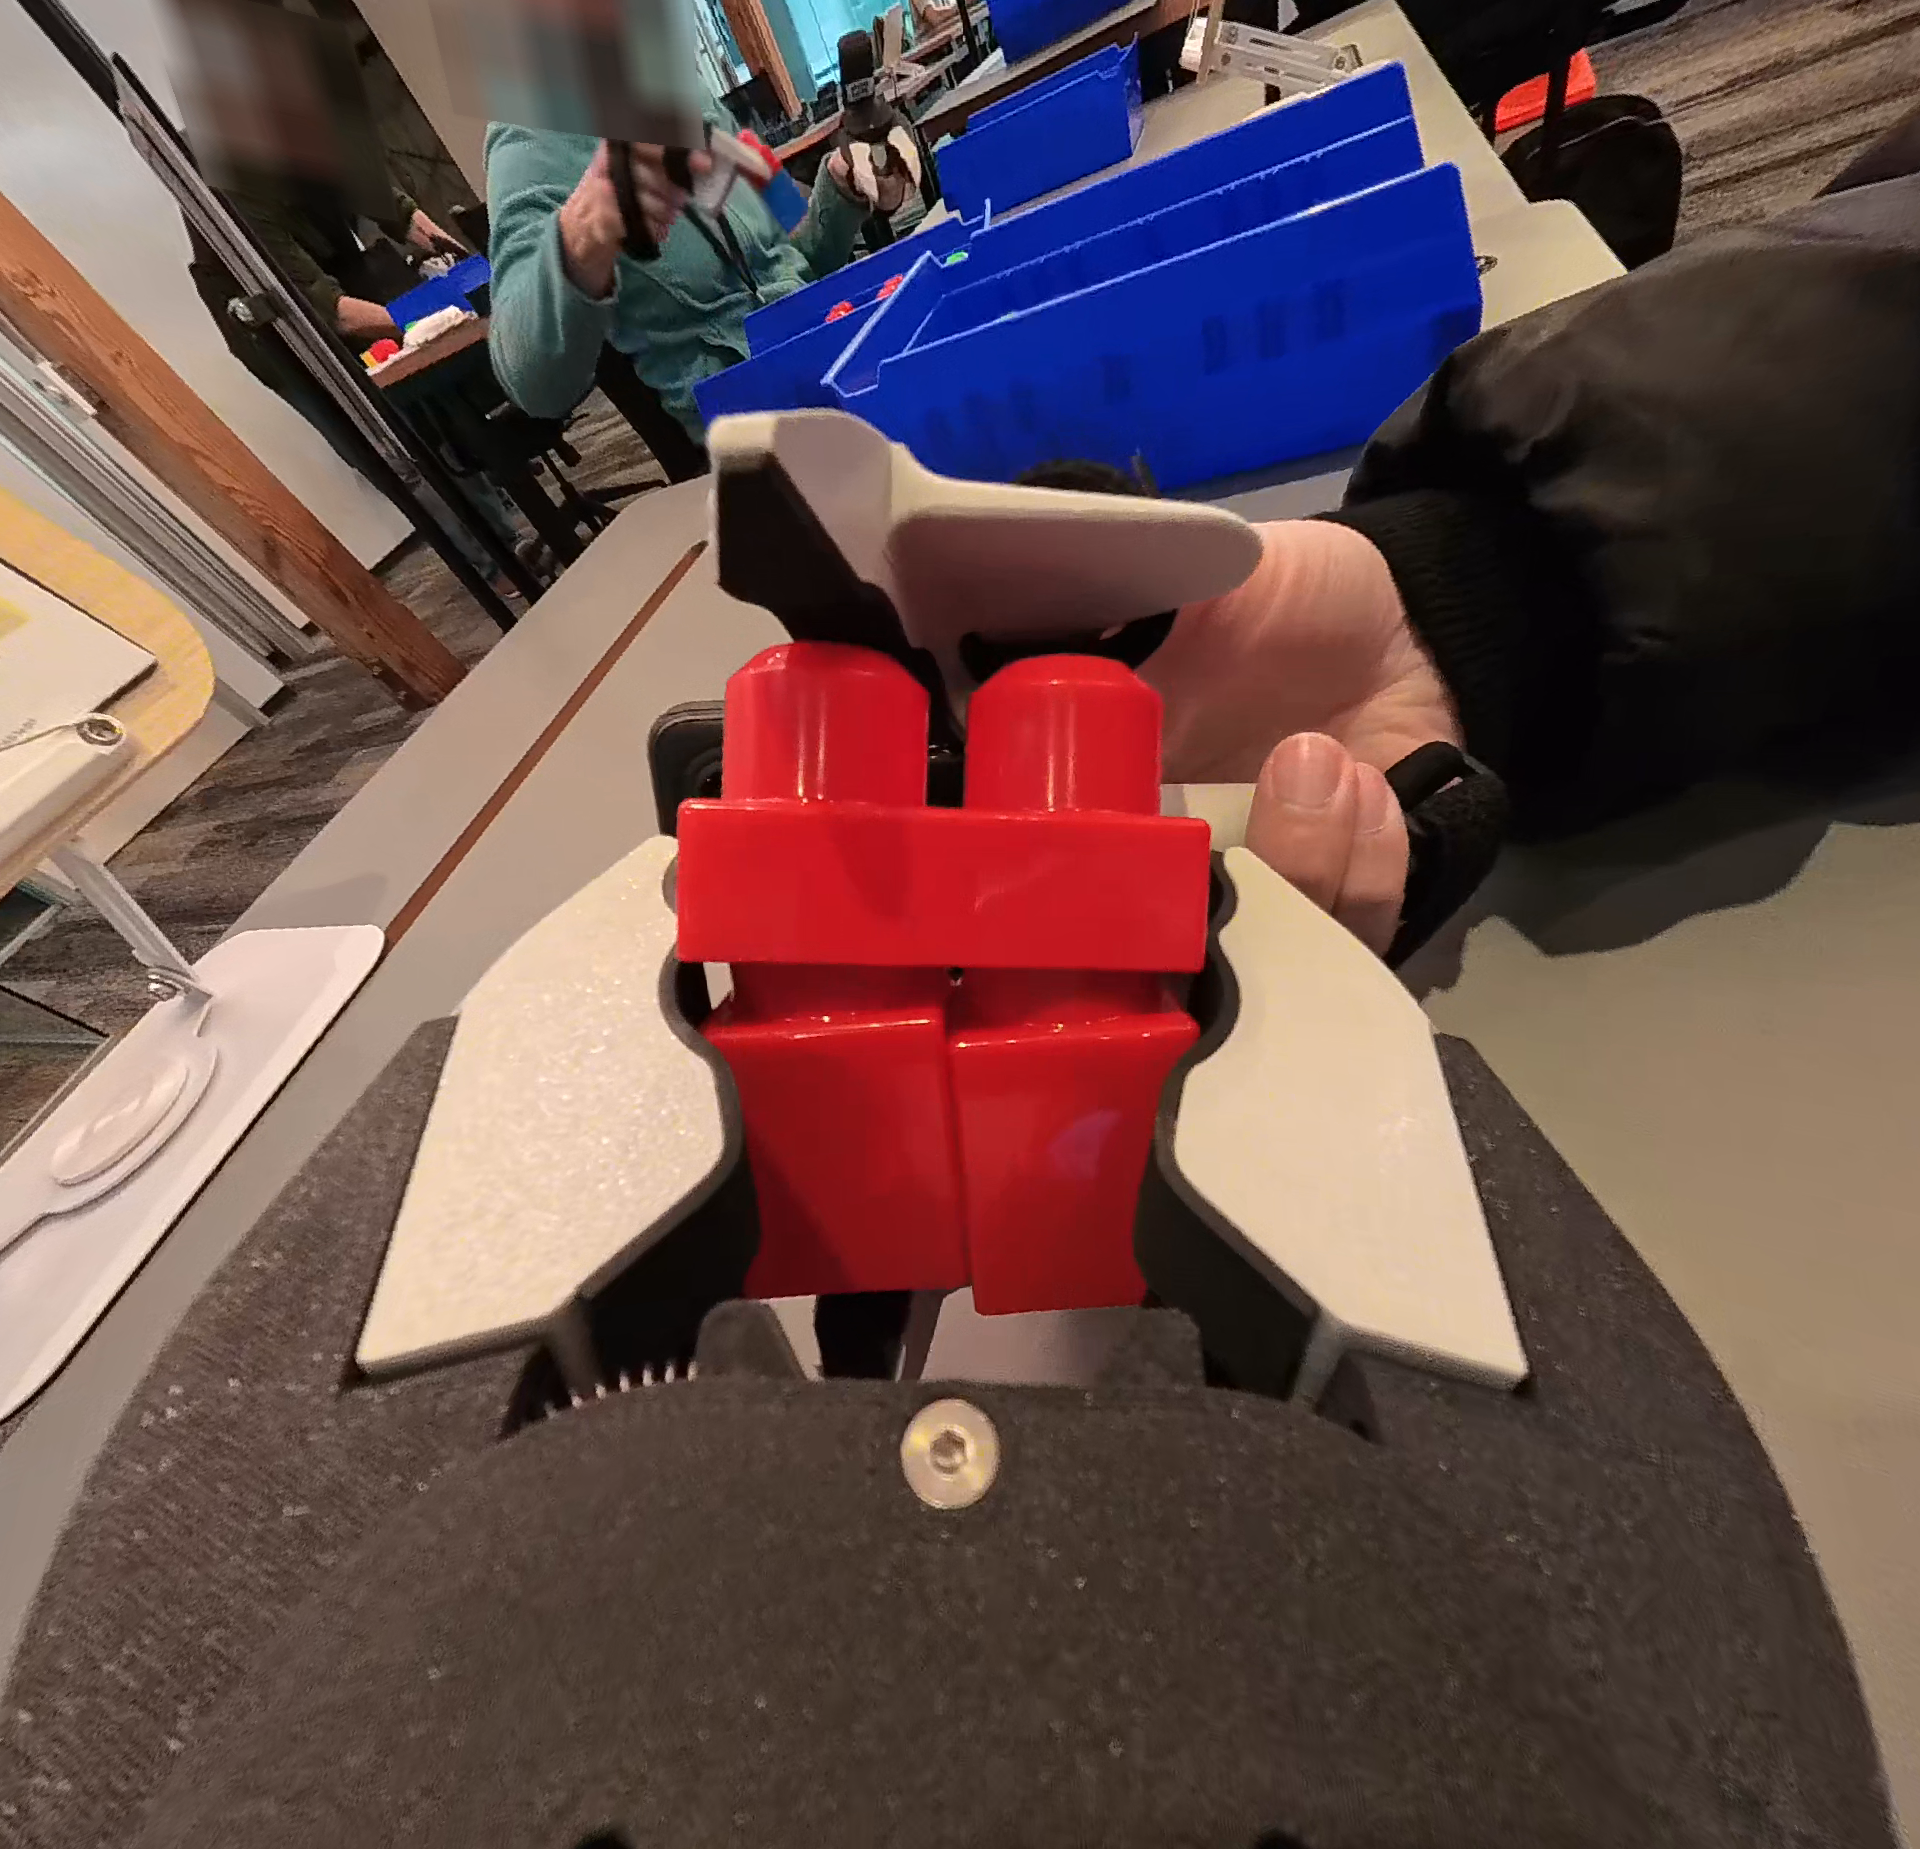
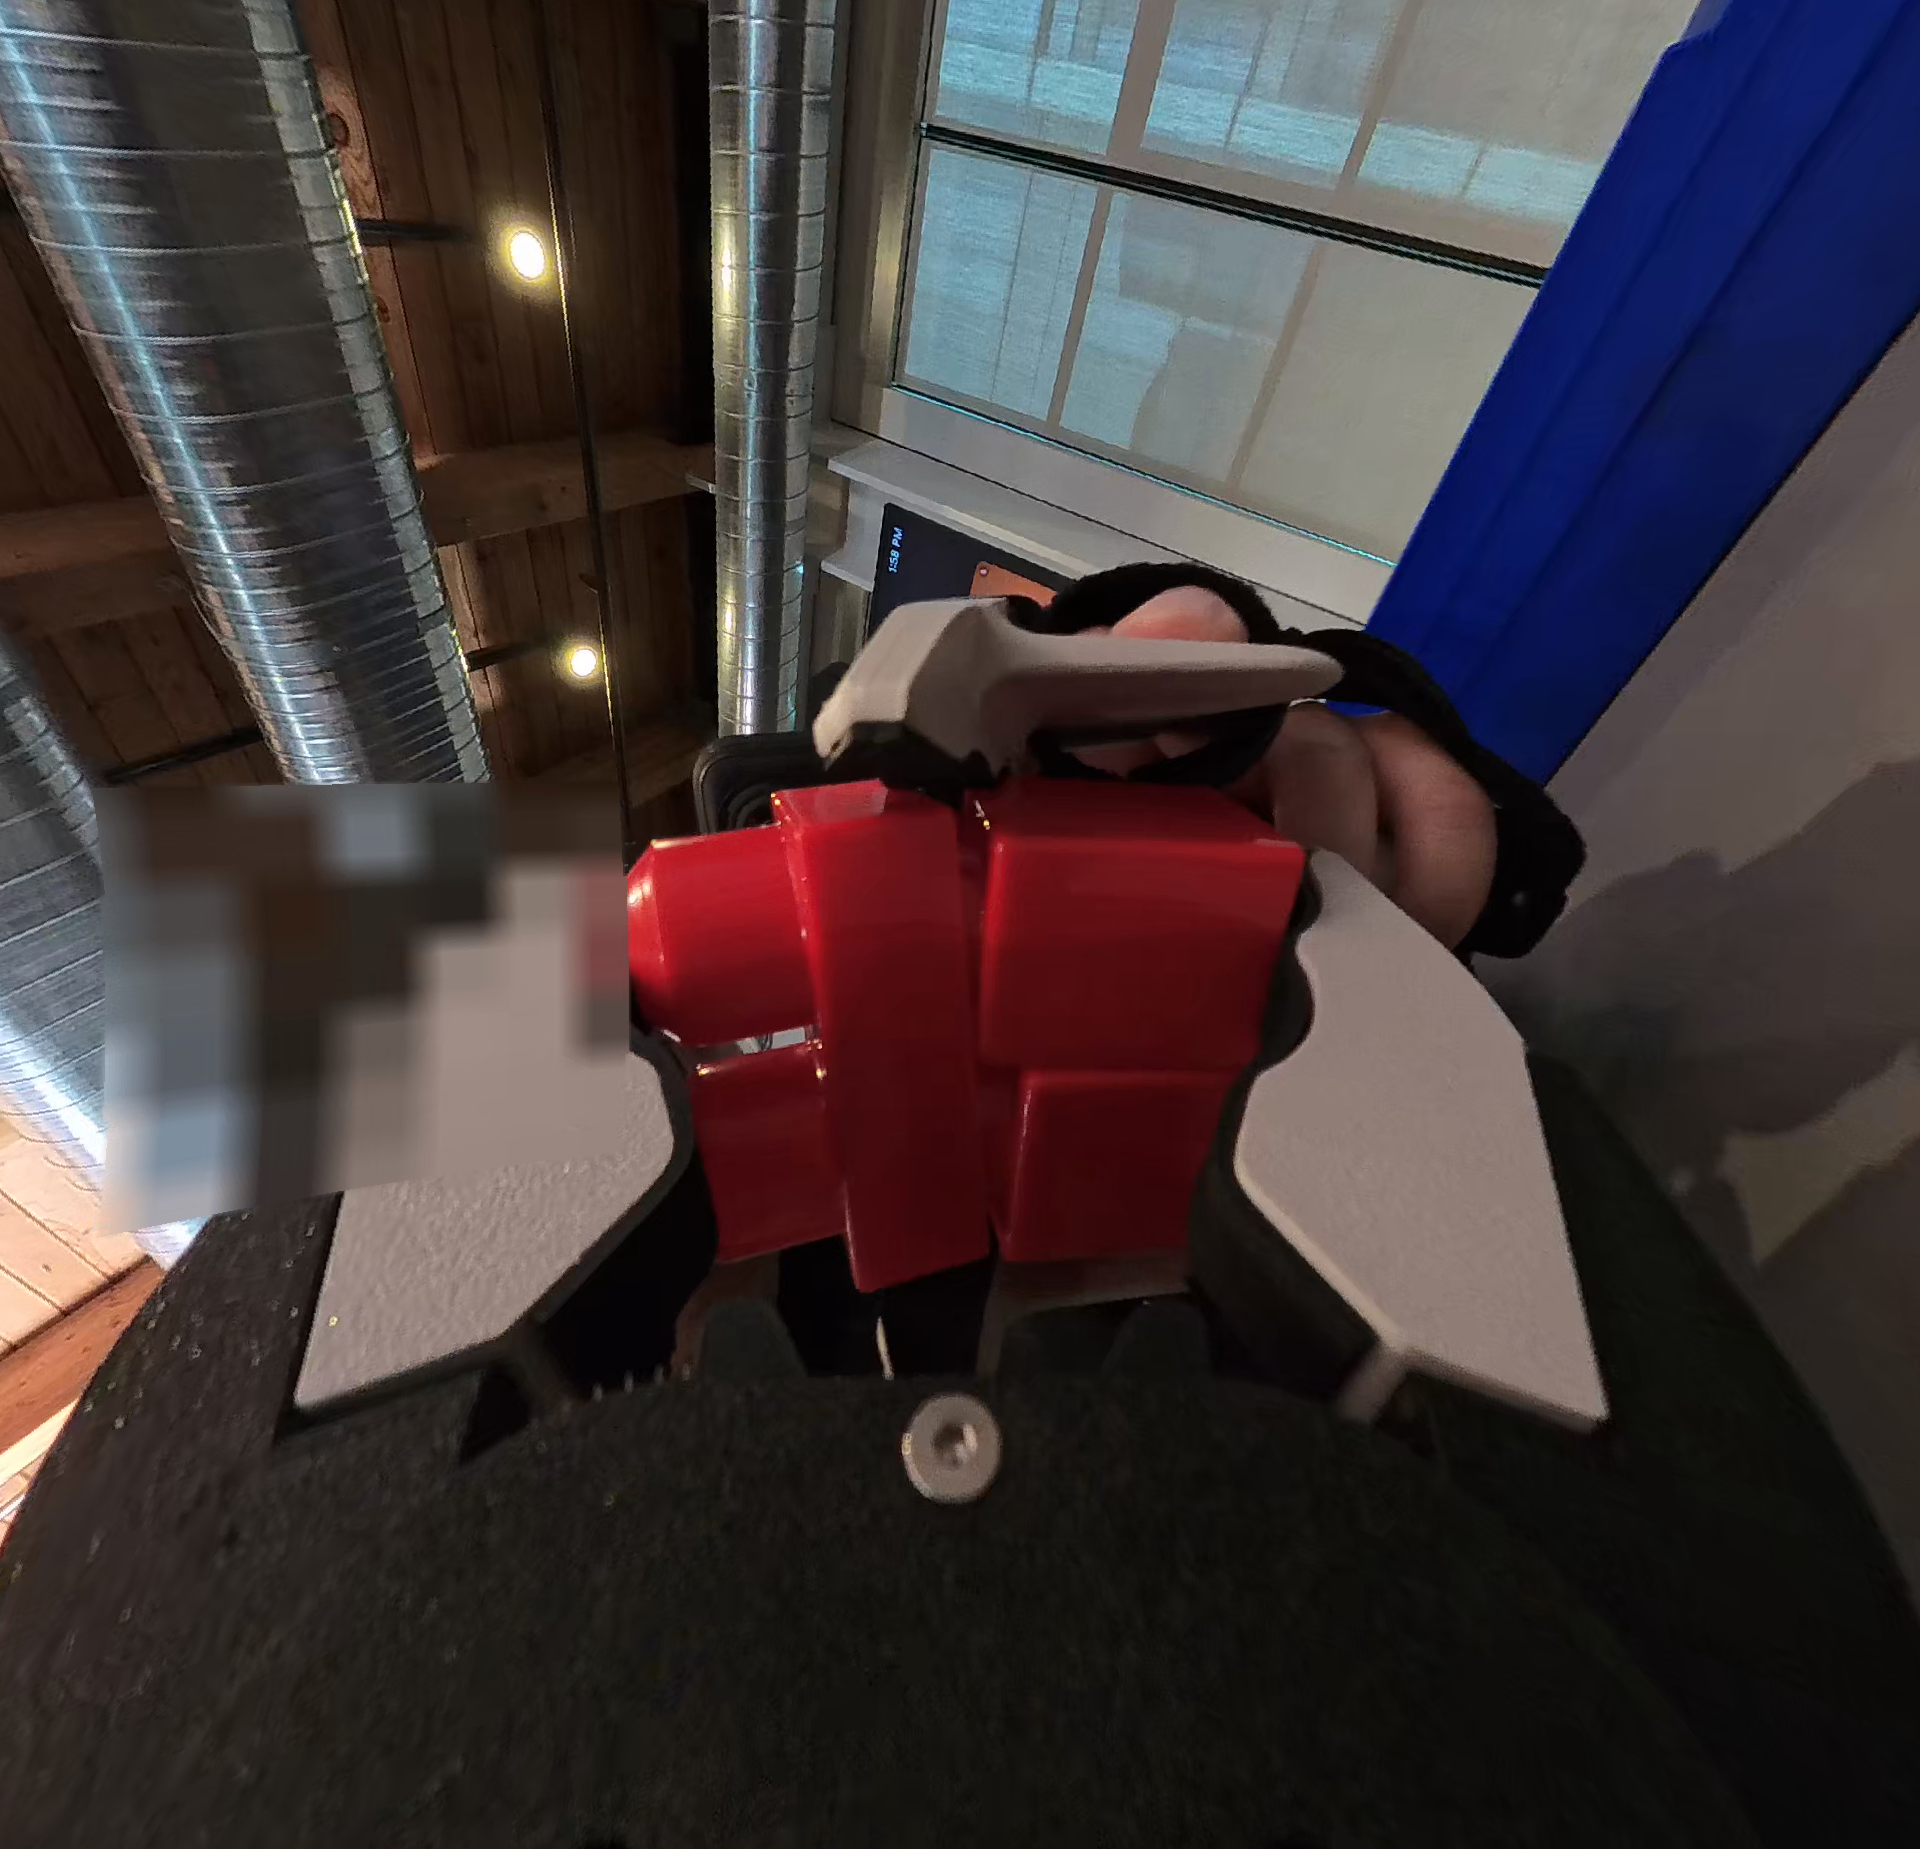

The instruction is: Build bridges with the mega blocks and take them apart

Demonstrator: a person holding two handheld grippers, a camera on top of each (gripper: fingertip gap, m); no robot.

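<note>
A stack of red mega blocks [image 1: 940, 885] sits between the white fingers [image 1: 582, 1072] of my left gripper [image 1: 945, 978], which is shut on it. Two studs point away from the camera, and two narrower red pieces [image 1: 842, 1145] lie deeper in the jaws. My right gripper [image 1: 935, 542], held by a hand in a black sleeve, meets the stack at the stud end. In the right wrist view my right gripper [image 2: 977, 1051] is shut on the same red stack [image 2: 1132, 937], studs pointing left. The left gripper [image 2: 1049, 677] touches its far end. The stack is held in the air above the table.
Several blue bins [image 1: 1195, 345] stand at the far side of the grey table [image 1: 1662, 1124]; one [image 2: 1662, 397] rises at the right in the right wrist view. A white stand base [image 1: 177, 1072] lies at the table's left edge. A person in a teal top [image 1: 623, 272] sits beyond. My right fingertips sit around 6 centimeters from my left ones.
</note>
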